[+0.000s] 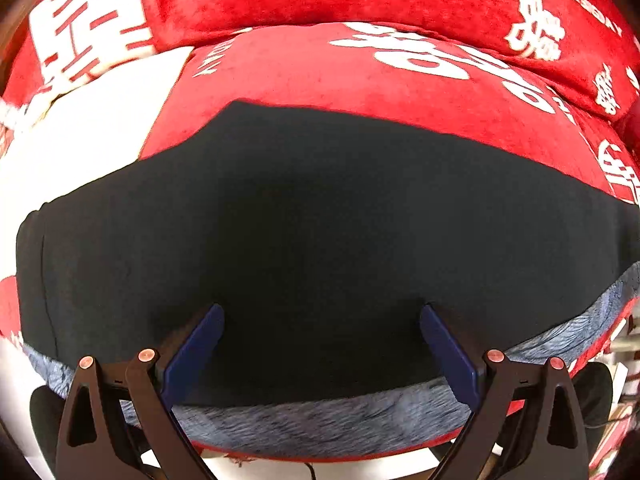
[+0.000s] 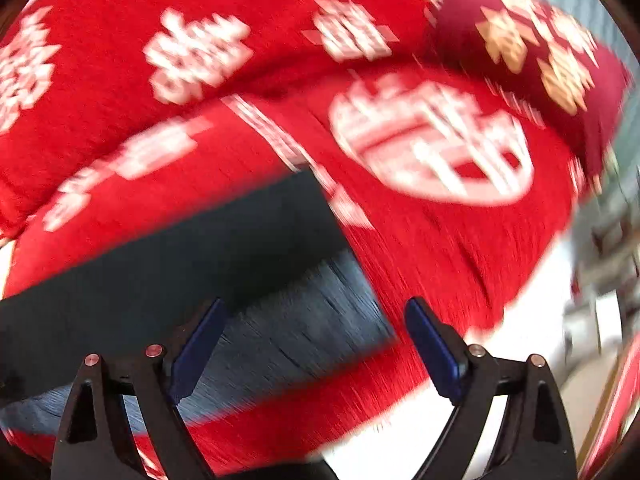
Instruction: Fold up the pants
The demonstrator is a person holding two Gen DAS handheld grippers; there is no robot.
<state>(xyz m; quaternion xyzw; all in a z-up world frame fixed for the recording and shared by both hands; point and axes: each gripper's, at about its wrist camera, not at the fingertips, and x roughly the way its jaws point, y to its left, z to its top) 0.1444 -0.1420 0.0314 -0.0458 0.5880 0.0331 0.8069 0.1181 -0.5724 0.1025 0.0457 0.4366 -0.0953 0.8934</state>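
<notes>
A: Dark navy pants (image 1: 304,220) with a fleecy grey-blue lining, lying as a flat folded rectangle on the red plush cover with white characters (image 1: 320,68), probably so the layers stay put.

B: And the left hand-held gripper (image 1: 322,320)?

A: Spread wide over the cloth, empty. The right hand-held gripper (image 2: 316,316) too, by the pants' right corner; that view is blurred.
</notes>
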